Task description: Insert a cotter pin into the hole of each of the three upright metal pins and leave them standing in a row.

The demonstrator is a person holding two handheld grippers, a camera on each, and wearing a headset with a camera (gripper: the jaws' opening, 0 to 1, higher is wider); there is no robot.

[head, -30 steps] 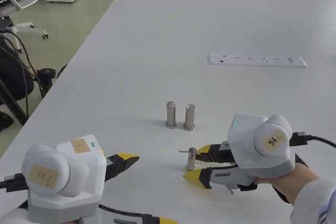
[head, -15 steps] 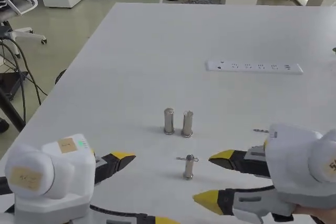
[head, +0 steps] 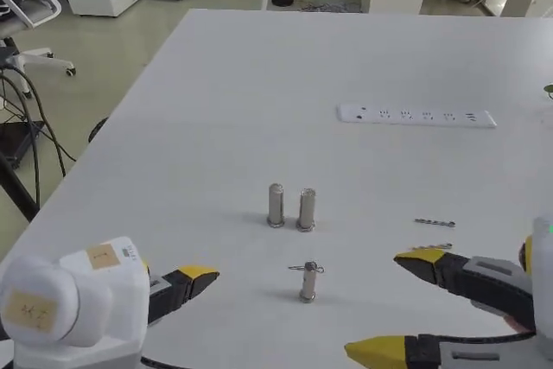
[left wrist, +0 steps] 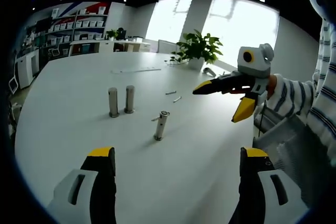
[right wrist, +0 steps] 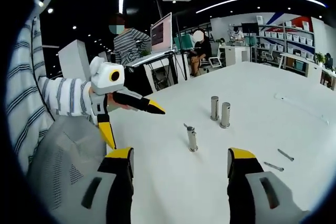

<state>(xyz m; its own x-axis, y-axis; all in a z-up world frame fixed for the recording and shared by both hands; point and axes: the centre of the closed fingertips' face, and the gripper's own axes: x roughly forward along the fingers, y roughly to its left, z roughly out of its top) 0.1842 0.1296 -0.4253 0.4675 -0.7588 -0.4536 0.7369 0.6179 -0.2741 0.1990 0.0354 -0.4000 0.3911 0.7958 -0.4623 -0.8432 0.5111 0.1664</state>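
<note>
Holding both claws open and empty above the near side of the white table (head: 216,84), I judged the job to be about one third done. My right claw (head: 378,304) hung with its yellow-tipped jaws spread well apart and nothing between them. My left claw (left wrist: 177,155) was spread just as wide and also gripped nothing.

The nearest metal pin (head: 308,283) stood upright between the two claws, with a cotter pin (head: 306,268) lying crosswise through its top. Farther back a second metal pin (head: 276,206) and a third metal pin (head: 306,210) stood upright just beside each other, and I could see no cotter pin through either.

One loose cotter pin (head: 434,223) lay flat on the table off to my right. A nearer loose cotter pin (right wrist: 273,166) lay close to the right claw's jaws.

The step in hand, as I read it, was fetching the next cotter pin. That called for lowering the right claw over the nearer one and closing on its thin shaft so that one end stayed free to enter a hole. I also reckoned the fitted pin stood apart from the pair and would need bringing into line.
</note>
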